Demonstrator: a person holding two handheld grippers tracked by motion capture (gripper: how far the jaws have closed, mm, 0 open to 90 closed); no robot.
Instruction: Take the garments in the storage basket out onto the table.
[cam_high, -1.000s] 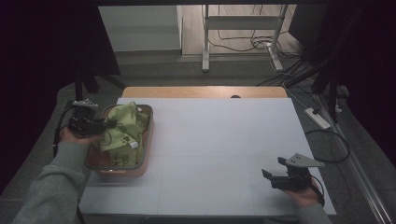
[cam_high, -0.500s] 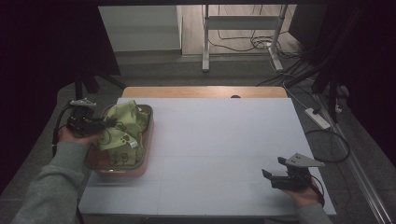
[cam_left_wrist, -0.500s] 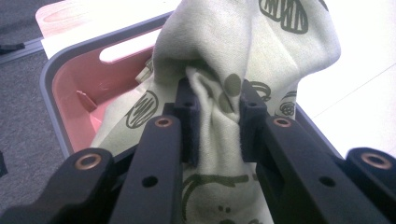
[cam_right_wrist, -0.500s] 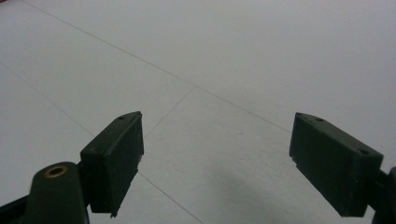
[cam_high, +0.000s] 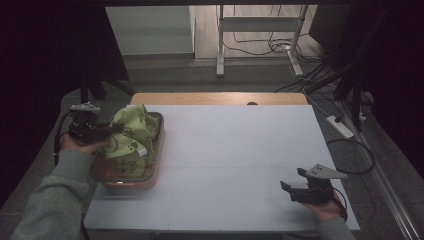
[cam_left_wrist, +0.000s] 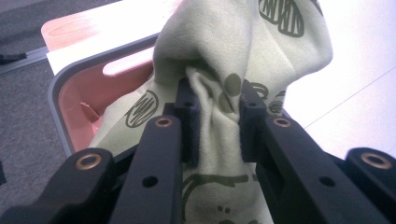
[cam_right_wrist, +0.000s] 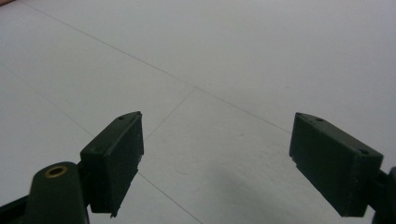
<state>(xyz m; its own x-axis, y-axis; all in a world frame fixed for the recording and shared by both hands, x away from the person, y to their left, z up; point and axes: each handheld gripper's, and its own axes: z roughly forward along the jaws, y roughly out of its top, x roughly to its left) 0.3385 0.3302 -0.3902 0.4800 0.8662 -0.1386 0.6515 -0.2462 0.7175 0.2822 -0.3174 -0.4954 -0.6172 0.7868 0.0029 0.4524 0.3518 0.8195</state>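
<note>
While the left gripper (cam_high: 102, 133) pinches a bunched fold of the green printed cloth (cam_high: 131, 140) in the pink bin (cam_high: 150, 175) at left of the high view, the right gripper (cam_high: 300, 186), jaws wide apart and empty, rests far off at lower right.

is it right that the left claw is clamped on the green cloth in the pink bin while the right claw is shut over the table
Not quite: the right claw is open, jaws wide apart over the bare table, as the right gripper view shows. The left claw is clamped on the green cloth in the pink bin.
</note>
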